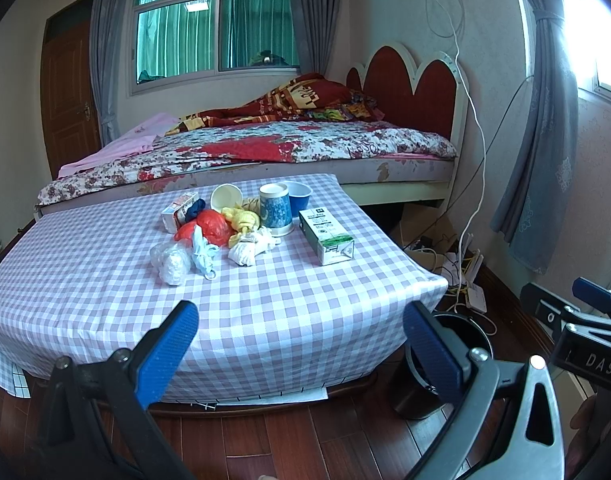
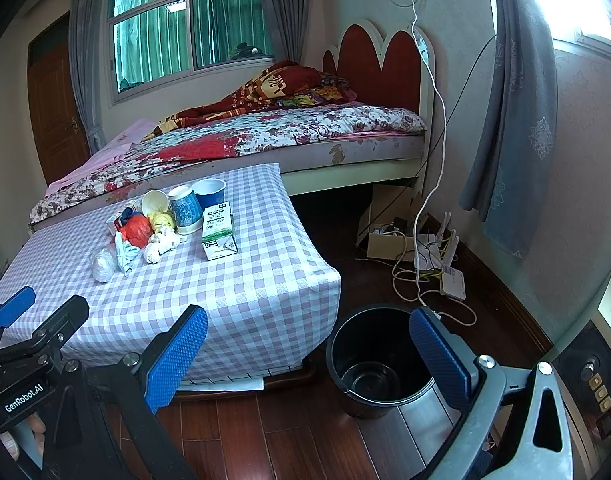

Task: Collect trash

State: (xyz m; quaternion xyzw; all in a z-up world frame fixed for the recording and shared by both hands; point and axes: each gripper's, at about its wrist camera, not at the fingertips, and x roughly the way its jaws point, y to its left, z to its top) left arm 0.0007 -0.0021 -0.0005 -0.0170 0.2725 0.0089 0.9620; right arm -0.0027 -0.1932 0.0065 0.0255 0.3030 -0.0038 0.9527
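Both empty claws, left claw (image 1: 301, 350) and right claw (image 2: 309, 356), gape before the trash pile (image 1: 209, 232) on the tabletop (image 1: 105, 292), bin (image 2: 369, 364) waiting alongside.

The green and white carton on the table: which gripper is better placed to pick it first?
Probably the right gripper: open, nearer the table's right side where the carton lies, and beside the empty bin.

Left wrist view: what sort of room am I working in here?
A bedroom in a home, most likely. A bed with a floral quilt and a red scalloped headboard stands under a curtained window, with a checked-cloth table of trash in front.
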